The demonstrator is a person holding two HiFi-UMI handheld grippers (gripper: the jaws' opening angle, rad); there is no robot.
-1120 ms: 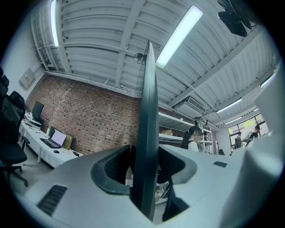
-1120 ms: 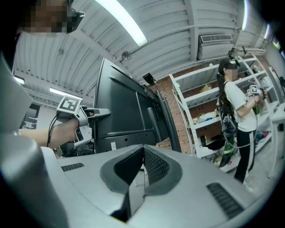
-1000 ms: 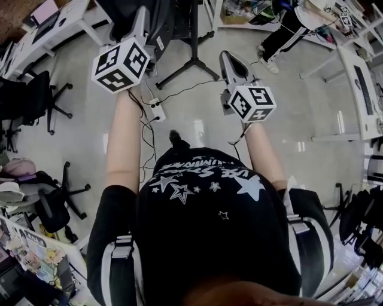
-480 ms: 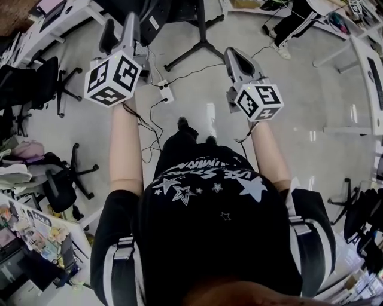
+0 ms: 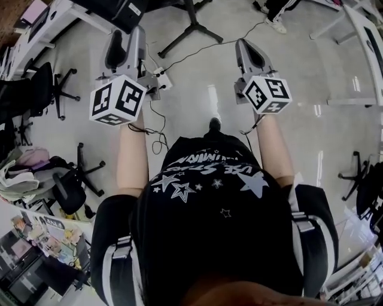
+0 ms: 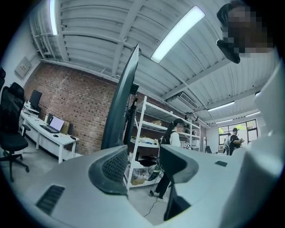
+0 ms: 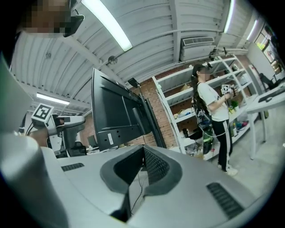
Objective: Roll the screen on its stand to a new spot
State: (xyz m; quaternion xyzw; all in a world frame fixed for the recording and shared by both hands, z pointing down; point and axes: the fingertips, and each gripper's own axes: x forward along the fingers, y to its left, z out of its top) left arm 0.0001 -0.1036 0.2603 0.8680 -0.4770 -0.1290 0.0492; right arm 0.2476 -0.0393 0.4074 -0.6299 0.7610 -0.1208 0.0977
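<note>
1. The left tongs [image 5: 127, 37] are held out on the near side of the screen [image 5: 116, 11], apart from it. Their jaws stand wide, have just been opened further, and nothing is caught between them.
2. The right tongs [image 5: 245, 45] are carried beside them, equally clear of the screen. Their jaws are brought together at the tips and nothing is gripped.
3. Compared with a second ago, both tongs are seen drawn back from the screen. The left one was then seen over its dark bulk, and now bare floor is shown between them. The screen has also slid toward the top edge of the head view.
4. A power strip [image 5: 163, 77] with its cable is seen on the floor, just on the near side of the legs of the screen's stand [image 5: 194, 25].
5. The screen is found upright on that stand. It is seen edge-on in the left gripper view and from its back panel in the right gripper view.
6. Behind the screen, white shelves [image 6: 147, 133] are seen, with a person [image 7: 213, 116] standing at them.
7. The screen is judged to be let go. Either the roll is finished or a fresh hold must be taken. If it is rolled again, the cable near the stand's legs is judged a snag risk.
</note>
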